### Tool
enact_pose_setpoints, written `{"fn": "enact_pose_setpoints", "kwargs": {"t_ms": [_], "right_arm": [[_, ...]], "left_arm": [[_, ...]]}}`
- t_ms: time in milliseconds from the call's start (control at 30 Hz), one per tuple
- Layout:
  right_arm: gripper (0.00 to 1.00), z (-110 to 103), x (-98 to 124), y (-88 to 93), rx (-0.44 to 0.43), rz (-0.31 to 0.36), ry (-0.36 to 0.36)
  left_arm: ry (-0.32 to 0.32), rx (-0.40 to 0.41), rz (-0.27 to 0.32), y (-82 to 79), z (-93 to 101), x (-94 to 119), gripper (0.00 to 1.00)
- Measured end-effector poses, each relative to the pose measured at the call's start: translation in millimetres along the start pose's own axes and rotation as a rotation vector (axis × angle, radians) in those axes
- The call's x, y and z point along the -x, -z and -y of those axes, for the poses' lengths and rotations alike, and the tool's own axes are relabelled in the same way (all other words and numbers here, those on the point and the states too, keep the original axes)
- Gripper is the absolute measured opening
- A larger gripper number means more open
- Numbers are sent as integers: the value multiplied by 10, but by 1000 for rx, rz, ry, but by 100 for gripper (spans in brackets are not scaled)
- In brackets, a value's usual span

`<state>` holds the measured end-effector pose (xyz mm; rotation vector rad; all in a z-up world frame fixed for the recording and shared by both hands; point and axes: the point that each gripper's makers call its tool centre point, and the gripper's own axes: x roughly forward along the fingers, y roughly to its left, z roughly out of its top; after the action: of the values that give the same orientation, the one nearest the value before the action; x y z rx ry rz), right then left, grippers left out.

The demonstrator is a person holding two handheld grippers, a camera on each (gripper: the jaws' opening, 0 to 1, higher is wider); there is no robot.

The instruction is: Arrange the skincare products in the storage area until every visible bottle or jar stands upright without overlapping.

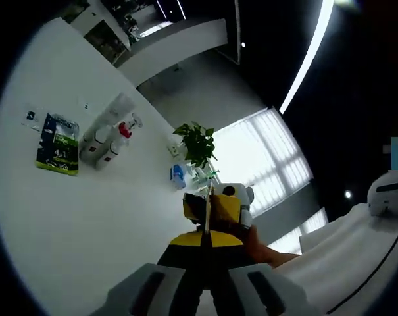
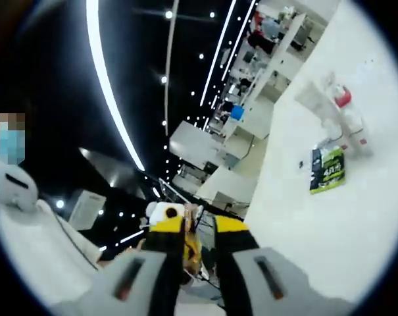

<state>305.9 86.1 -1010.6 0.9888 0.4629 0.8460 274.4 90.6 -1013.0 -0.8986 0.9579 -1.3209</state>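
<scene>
While both tongs hang well away from the products:
Left tongs [image 1: 205,280]: closed.
Right tongs [image 2: 200,263]: slightly parted, holding nothing.
White surface [image 1: 87,217]: one green-and-black pouch [image 1: 58,144], two white bottles [image 1: 105,135], far ahead.

White bottles [image 1: 108,135] lying, green pouch [image 1: 58,145] beside

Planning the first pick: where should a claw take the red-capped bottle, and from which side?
A guess from afar: the red-capped bottle seems to lie on the white table among other white bottles, with a green pouch alongside. Grip its white body below the cap, claw coming down from above across its narrow width; the neighbours look too close for a side approach.
</scene>
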Motion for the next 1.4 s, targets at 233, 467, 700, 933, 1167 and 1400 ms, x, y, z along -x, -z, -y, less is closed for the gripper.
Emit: {"fn": "enact_pose_setpoints", "kwargs": {"t_ms": [233,467,700,933,1167,1400], "right_arm": [[0,-52,21,12,18,-1,-11],[0,-100,31,43,25,-36,-26],[0,-39,49,-27,20,2,-15],[2,-20,31,-36,19,4,-5],[0,1,8,-47,10,6,-5],[0,77,25,-66,-13,35,13]], "left_arm": [[-15,-31,-35,47,-33,5,2],[18,-4,20,-48,-19,44,1],[-7,-13,23,-71,-60,65,0],[-13,-13,6,-58,-66,65,0],[-17,27,20,-67,-116,67,1],[-46,12,43,-55,-194,149,2]]}}
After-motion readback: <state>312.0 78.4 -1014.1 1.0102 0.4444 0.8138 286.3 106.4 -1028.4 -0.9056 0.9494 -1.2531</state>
